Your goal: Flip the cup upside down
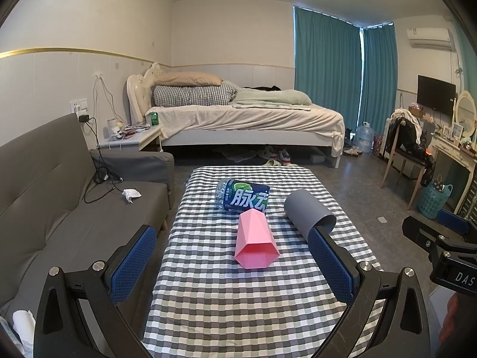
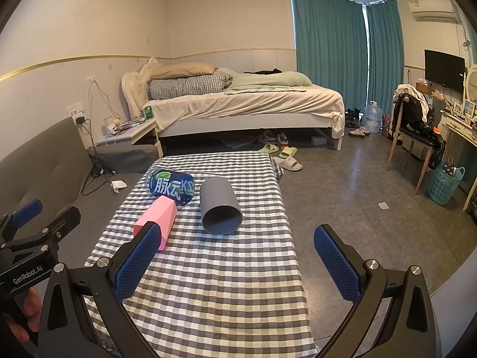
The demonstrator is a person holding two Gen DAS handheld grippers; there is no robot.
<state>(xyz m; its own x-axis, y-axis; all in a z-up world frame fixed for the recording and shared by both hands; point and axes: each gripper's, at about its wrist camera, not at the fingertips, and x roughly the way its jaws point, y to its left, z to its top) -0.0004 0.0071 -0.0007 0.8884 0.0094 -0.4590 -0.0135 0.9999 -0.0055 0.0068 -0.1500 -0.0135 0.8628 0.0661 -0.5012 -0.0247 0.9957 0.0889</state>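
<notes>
A pink faceted cup [image 1: 255, 240] lies on its side on the checkered table [image 1: 226, 298], mouth toward me. A grey round cup [image 1: 307, 212] lies on its side to its right. Both show in the right wrist view, the pink cup [image 2: 158, 219] left of the grey cup [image 2: 219, 205]. My left gripper [image 1: 235, 256] is open and empty, above the table just short of the pink cup. My right gripper [image 2: 235, 256] is open and empty, short of the grey cup.
A blue-labelled plastic bottle [image 1: 243, 194] lies on its side behind the cups. A grey sofa [image 1: 53, 203] stands left of the table. A bed [image 1: 244, 119] is behind, a chair [image 1: 408, 149] and a teal basket [image 1: 433, 201] to the right.
</notes>
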